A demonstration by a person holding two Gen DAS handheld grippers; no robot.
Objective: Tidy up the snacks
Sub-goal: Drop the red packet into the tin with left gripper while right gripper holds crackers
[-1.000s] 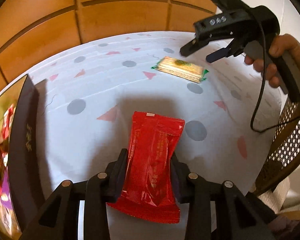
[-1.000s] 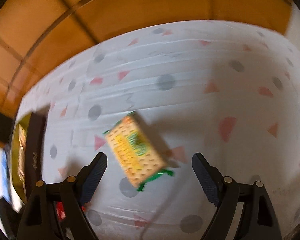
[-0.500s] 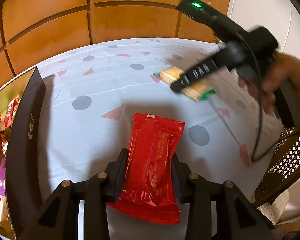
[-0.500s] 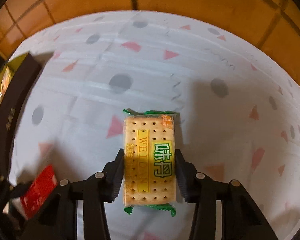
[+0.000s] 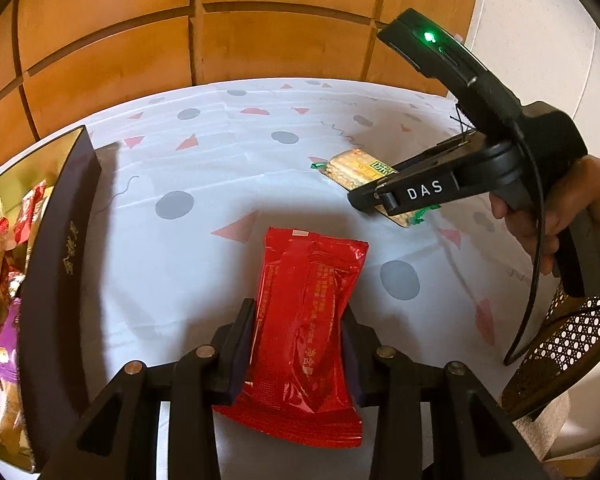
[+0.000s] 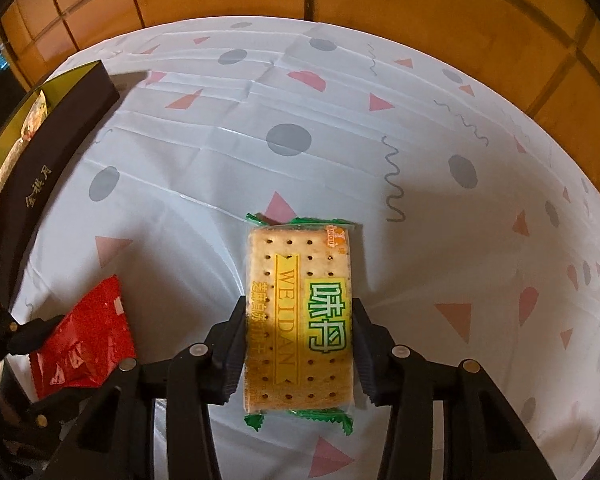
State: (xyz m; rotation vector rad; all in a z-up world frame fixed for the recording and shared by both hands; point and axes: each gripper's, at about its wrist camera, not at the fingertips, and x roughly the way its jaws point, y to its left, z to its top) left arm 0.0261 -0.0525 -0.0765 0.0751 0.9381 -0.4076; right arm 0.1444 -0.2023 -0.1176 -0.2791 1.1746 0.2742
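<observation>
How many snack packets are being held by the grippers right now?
2. The red packet is clamped in the left gripper; the cracker packet is clamped in the right gripper. More snacks sit in the box, partly hidden.

red snack packet (image 5: pixel 306 316): lengthwise between tongs | cracker pack (image 6: pixel 300 320): green-ended, lengthwise between tongs
</observation>
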